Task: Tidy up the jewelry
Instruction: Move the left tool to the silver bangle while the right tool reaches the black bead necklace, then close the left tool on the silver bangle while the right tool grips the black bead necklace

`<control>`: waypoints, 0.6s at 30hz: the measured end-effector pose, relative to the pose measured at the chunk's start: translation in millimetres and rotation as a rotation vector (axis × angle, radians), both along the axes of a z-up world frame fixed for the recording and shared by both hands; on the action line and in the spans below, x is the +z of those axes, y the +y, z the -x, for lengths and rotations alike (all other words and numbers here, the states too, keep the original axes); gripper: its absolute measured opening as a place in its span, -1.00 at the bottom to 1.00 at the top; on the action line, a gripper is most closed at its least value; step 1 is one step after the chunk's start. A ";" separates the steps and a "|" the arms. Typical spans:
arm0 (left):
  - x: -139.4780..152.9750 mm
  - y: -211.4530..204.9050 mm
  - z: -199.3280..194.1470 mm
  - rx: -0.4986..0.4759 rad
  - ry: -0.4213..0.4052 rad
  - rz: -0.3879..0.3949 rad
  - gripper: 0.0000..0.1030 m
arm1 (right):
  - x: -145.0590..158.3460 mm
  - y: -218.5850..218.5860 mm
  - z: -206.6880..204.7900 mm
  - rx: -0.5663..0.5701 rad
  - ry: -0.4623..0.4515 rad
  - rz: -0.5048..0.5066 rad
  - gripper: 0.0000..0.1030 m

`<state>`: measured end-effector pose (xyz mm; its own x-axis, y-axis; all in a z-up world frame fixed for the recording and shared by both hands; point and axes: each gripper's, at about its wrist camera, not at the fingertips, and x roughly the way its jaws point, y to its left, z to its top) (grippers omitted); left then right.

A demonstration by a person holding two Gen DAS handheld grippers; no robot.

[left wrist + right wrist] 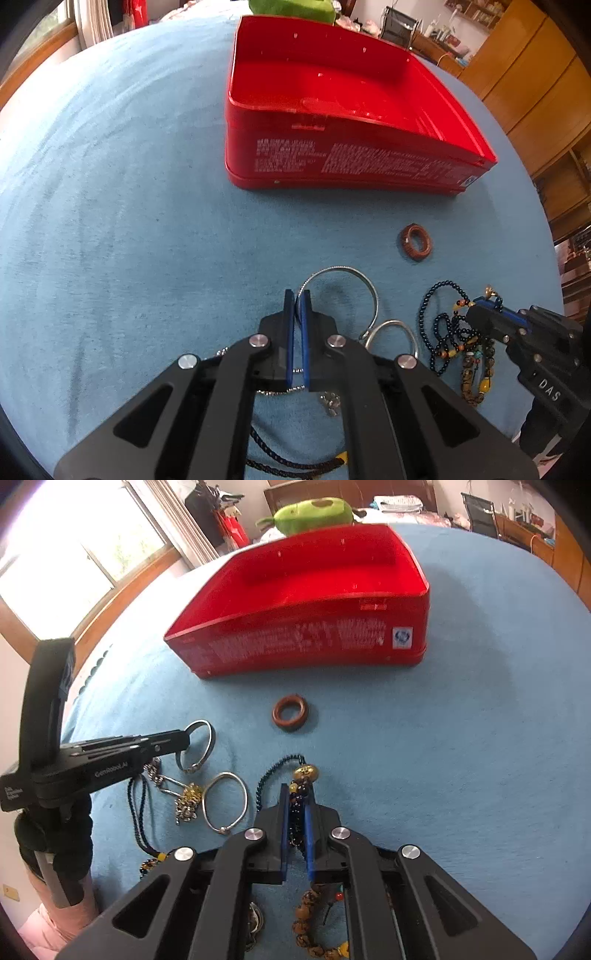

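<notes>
Left gripper (298, 301) apparently pinches thin silver bangle (354, 280); right gripper (297, 797) clamps dark beads (300, 794).

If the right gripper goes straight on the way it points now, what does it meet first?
Probably the blue cloth just past the dark bead strand the right gripper is shut on; the brown ring lies farther ahead. Depth is unclear.

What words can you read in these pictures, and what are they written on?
"DAS": on the right gripper, seen from the left wrist camera.
"GenRobot.AI": on the left gripper, seen from the right wrist camera.
White print on the side of the red box: too blurred to read.
Small white-and-blue sticker on the red box: unreadable.
</notes>
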<state>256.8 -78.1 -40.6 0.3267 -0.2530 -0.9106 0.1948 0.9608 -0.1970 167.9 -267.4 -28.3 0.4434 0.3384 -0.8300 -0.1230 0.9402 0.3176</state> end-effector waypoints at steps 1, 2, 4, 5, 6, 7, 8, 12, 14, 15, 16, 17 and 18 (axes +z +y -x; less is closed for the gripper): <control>4.2 -1.2 2.4 0.000 -0.010 0.004 -0.97 | 1.7 -1.3 1.1 0.001 -0.003 -0.005 -0.87; 6.8 -2.4 3.4 0.001 -0.019 0.004 -0.97 | 3.4 -1.4 1.3 0.002 -0.005 -0.010 -0.87; 12.2 -6.2 6.4 0.004 -0.027 0.005 -0.97 | 5.2 -1.6 3.3 -0.001 -0.008 -0.010 -0.87; 13.5 -8.2 6.7 0.004 -0.029 0.005 -0.97 | 2.2 -4.7 3.9 0.000 -0.005 -0.006 -0.87; 13.5 -9.7 6.8 0.003 -0.030 0.000 -0.97 | 0.1 3.1 0.6 0.000 0.005 -0.003 -0.85; 14.7 -4.8 3.2 0.003 -0.026 -0.006 -0.97 | -4.1 3.6 -0.9 -0.001 0.027 0.007 -0.81; 12.4 -6.9 1.5 0.005 -0.022 -0.015 -0.97 | -5.5 17.4 -5.4 -0.001 0.038 0.021 -0.64; 3.2 -6.3 -12.3 0.007 0.004 -0.040 -0.97 | -7.8 28.2 -9.9 -0.023 0.044 0.106 0.18; 0.2 -6.2 -14.4 0.007 0.003 -0.052 -0.97 | -13.8 31.1 -8.9 -0.003 0.062 0.113 0.18; 0.2 -8.9 -16.2 0.005 0.001 -0.056 -0.97 | -19.0 33.8 -9.4 0.012 0.084 0.114 0.18; -1.4 -14.4 -19.9 0.004 -0.002 -0.060 -0.97 | -23.5 38.7 -9.1 0.024 0.086 0.142 0.18; -1.7 -16.3 -18.7 0.003 -0.003 -0.062 -0.97 | -23.8 42.2 -7.5 0.033 0.069 0.167 0.19; -1.7 -18.0 -20.1 0.004 -0.003 -0.061 -0.97 | -23.7 46.5 -5.1 0.044 0.053 0.185 0.13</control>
<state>276.9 -96.0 -42.3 0.3299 -0.1957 -0.9235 0.1916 0.9718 -0.1375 173.0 -220.9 -51.9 0.3852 0.1958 -0.9018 -0.1534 0.9772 0.1466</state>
